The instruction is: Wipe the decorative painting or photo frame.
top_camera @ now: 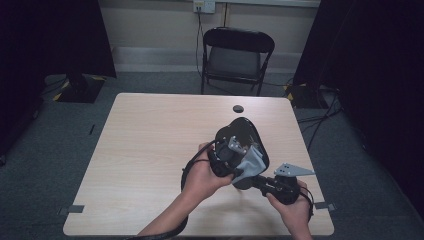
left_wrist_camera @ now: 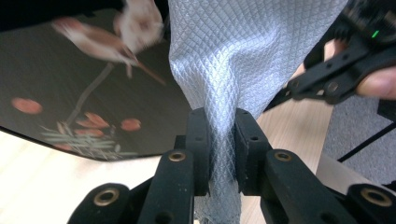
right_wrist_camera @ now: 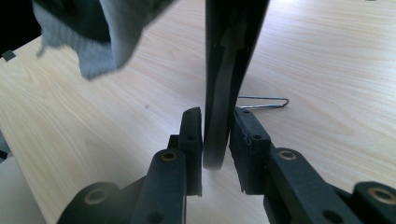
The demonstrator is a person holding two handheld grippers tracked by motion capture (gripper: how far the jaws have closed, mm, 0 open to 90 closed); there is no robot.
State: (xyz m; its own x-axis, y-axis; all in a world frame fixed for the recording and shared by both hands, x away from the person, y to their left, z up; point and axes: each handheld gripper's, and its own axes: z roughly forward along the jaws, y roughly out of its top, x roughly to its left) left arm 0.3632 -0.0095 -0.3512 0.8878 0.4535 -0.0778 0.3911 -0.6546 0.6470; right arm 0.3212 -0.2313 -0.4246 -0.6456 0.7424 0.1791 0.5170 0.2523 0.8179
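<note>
A black plate [top_camera: 242, 131] painted with a bird and red berries [left_wrist_camera: 79, 93] is held upright above the table. My right gripper [top_camera: 261, 183] is shut on the plate's lower rim [right_wrist_camera: 223, 93], which stands edge-on between its jaws [right_wrist_camera: 217, 140]. My left gripper [top_camera: 226, 161] is shut on a grey quilted cloth [left_wrist_camera: 243, 60] pinched between its pads [left_wrist_camera: 223, 140]. That cloth [top_camera: 251, 162] hangs against the plate's face, and a fold of the cloth [right_wrist_camera: 93, 51] dangles at the upper left of the right gripper view. In the left gripper view the right gripper [left_wrist_camera: 336, 77] appears at the far right.
The light wooden table [top_camera: 150, 150] has a dark round hole [top_camera: 238, 108] near its far edge. A bent metal wire [right_wrist_camera: 264, 102] lies on the tabletop behind the plate. A black folding chair [top_camera: 235, 57] stands beyond the table.
</note>
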